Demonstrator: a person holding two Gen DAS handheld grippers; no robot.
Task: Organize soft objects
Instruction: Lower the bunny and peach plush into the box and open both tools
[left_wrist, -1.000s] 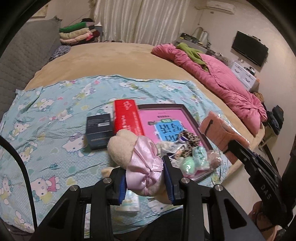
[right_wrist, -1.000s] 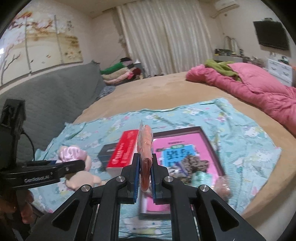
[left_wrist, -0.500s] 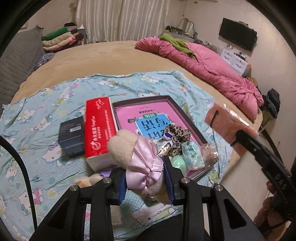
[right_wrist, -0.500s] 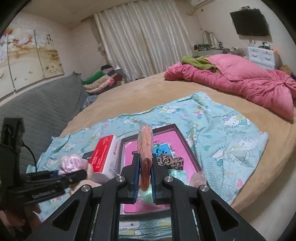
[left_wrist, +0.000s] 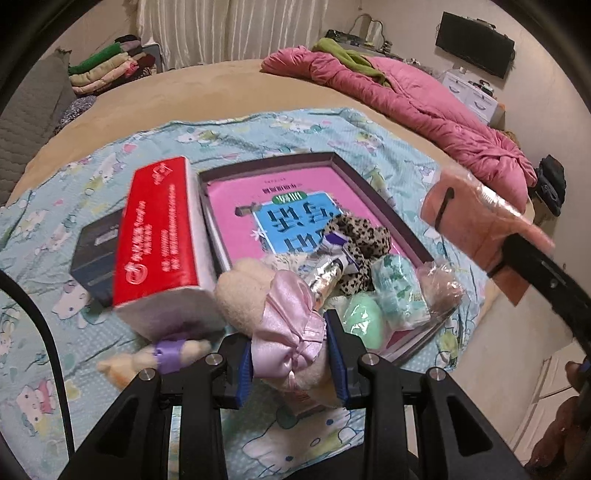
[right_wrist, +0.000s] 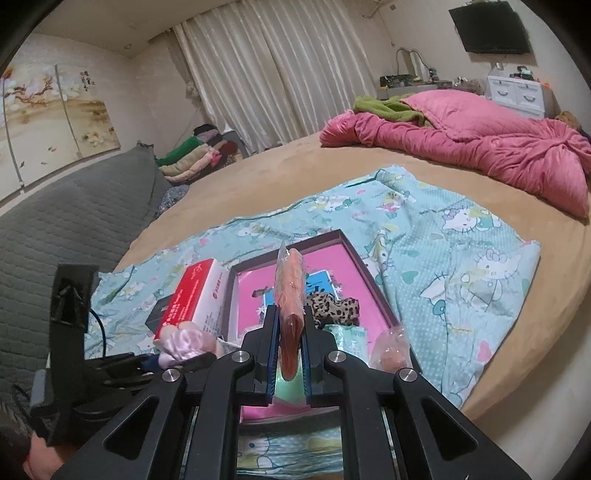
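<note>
Plush toy, clamped at its pink satin bow by the closed left hand-held gripper, hangs just above the bed at 6 o'clock of the tray, while the right hand-held gripper pinches an orange wrapped pad upright, both apparently ready for sorting.

Cream plush toy with pale pink satin bow. Red-and-white tissue box. Dark navy box at 9 o'clock of it. Tray: dark maroon rim, magenta lining, blue panel. Leopard-print scrunchie, tan with black spots. Mint-green pouch at 6 o'clock of the scrunchie. Salmon-orange packet in clear wrap. Light blue sheet printed with white cartoon cats. Tan bedcover. Rose-pink quilt under olive-green cloth. Black grippers with blue pads.
</note>
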